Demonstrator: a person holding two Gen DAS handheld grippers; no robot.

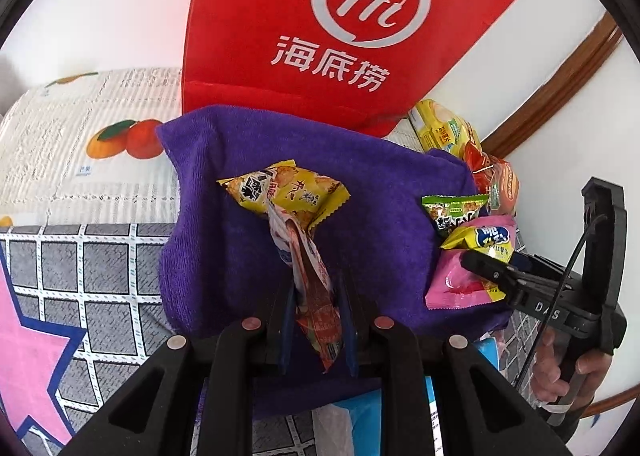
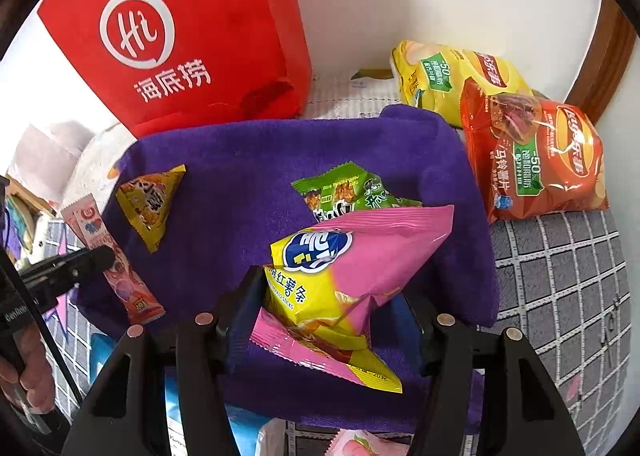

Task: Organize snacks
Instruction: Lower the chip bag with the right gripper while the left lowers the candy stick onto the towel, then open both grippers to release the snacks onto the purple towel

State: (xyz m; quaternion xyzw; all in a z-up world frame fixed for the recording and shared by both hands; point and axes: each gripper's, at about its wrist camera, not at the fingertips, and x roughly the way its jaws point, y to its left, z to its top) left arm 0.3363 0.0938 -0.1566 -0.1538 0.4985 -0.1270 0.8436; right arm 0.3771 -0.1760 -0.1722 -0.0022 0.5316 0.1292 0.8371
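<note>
Left wrist view: the left gripper (image 1: 316,320) has its fingers pressed onto a long red-and-white packet (image 1: 310,288), which hangs between the blue pads (image 1: 287,330) with its upper end over a yellow packet (image 1: 286,192) lying mid-cloth. The purple cloth (image 1: 224,256) covers a bed with a grey grid sheet (image 1: 92,276). A red bag (image 1: 320,28) with a white "Hi" logo stands at the far edge against the white wall (image 1: 100,4). The right gripper (image 1: 486,270) enters from the right, held by a hand (image 1: 560,364).

Right wrist view: the right gripper (image 2: 320,320) is half spread, its fingers pinching a pink-and-yellow sweet-potato-stick bag (image 2: 352,280) by the sides; the near end of the bag sags toward the camera. A green packet (image 2: 344,192) lies just beyond it, partly under the bag's far corner. A yellow chip bag (image 2: 452,76) and a red chip bag (image 2: 536,156) lie at the far right, off the cloth, the red one overlapping the yellow.
</note>
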